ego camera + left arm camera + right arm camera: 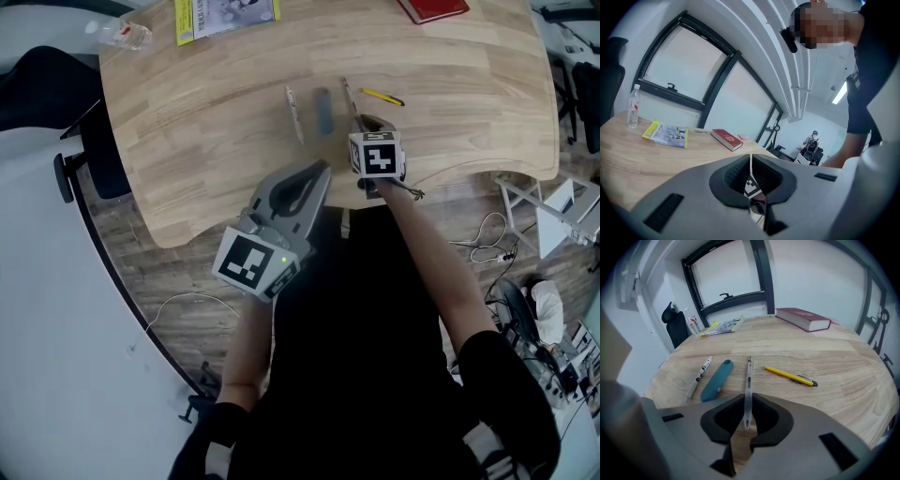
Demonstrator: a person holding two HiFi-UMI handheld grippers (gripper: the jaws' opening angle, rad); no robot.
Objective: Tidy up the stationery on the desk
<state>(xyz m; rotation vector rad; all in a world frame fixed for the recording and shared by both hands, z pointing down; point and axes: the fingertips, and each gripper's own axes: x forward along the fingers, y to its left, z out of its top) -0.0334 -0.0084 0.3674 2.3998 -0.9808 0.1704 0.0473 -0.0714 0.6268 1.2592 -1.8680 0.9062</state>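
The grey left gripper (317,176) hovers off the pale wooden desk (187,141), jaws together on nothing. The right gripper (747,404) clamps a slim clear pen (748,376) near its end, beside a teal utility knife (715,380). Held that far back, the pen could pivot or slip when lifted.

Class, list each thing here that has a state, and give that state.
left claw: shut, empty.
right claw: shut on the clear pen.
clear pen: gripped at one end.
yellow pen: lying flat, untouched.
red book: closed, lying flat.
water bottle: standing upright.
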